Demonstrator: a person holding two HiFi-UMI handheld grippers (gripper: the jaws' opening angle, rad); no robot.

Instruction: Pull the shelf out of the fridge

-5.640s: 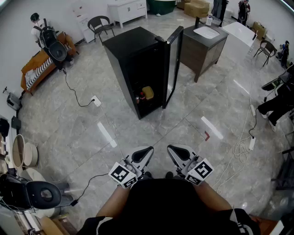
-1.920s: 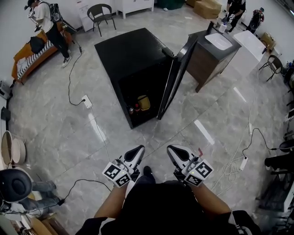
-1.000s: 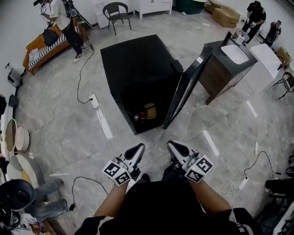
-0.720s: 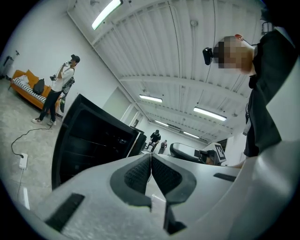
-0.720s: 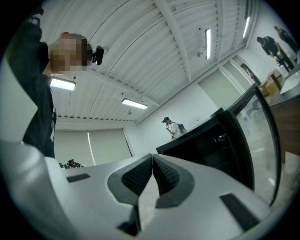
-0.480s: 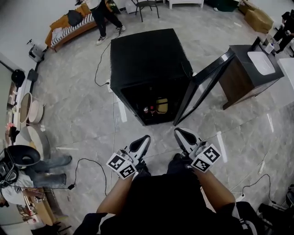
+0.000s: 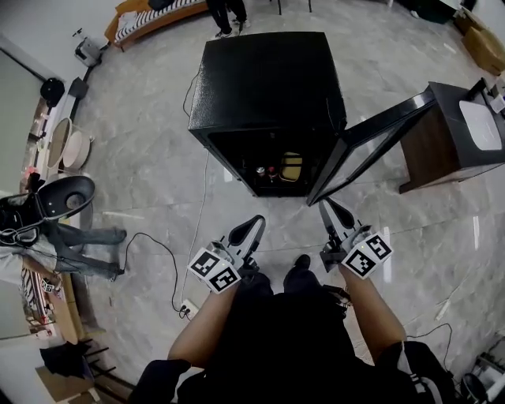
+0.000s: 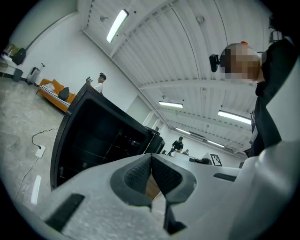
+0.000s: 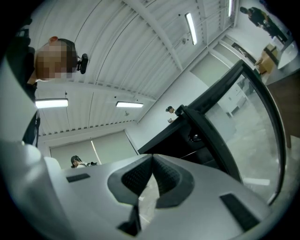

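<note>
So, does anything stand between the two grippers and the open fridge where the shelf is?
Nothing visible does. The door stands swung open at the right, and only bare floor lies between the left gripper, the right gripper and the fridge.

Grey marble-tiled floor (image 7: 134,181) fills the head view.
- **Upper left:** orange sofa (image 7: 122,11) with a striped cushion (image 7: 162,8).
- **Top centre:** legs of a standing person (image 7: 225,14).
- **Left edge:** two round pale basins (image 7: 69,146).
- **Right edge:** dark wooden cabinet (image 7: 426,154) bearing a white sink (image 7: 483,126).
- **Lower left:** black cable (image 7: 154,248) running to a white power strip (image 7: 188,309).
</note>
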